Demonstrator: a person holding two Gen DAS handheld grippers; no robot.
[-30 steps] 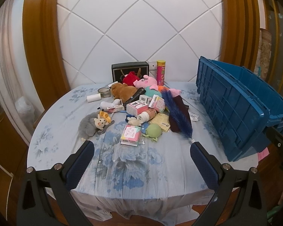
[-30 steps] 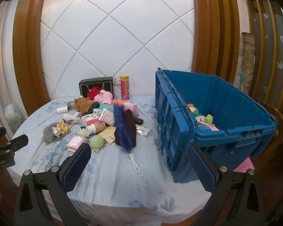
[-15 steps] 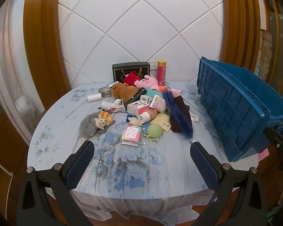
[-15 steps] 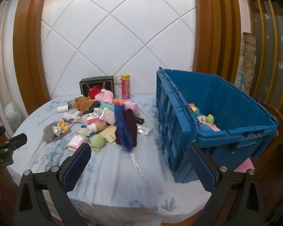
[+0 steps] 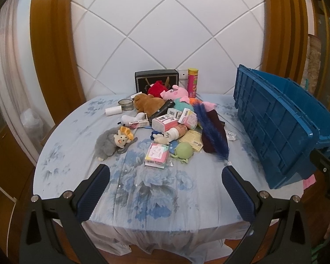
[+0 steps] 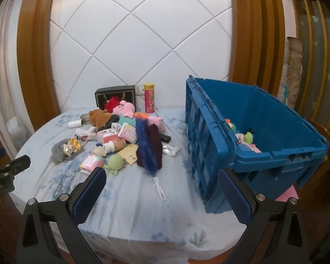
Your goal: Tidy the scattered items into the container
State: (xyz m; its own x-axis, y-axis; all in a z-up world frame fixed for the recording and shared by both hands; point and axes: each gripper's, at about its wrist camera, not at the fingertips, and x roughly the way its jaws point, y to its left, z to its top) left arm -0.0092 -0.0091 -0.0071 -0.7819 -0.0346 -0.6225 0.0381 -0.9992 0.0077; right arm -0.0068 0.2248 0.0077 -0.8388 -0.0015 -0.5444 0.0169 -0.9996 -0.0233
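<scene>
Blue plastic forms the container point(image 6: 211, 151), a crate at the counter's point(image 5: 143, 189) right edge with a few toys already inside (three or four, hard to count). Both the left hand-held gripper point(image 5: 165, 187) and right hand-held gripper point(image 6: 160, 189) hang spread wide and empty, well short of the pile. Four plush toys, several small cartons, one feather duster point(image 6: 146, 145) and one green squishy ball point(image 5: 183, 150) lie mid-counter; plush is light and soft, best pinched at the body, while the duster wants its stiff white handle
</scene>
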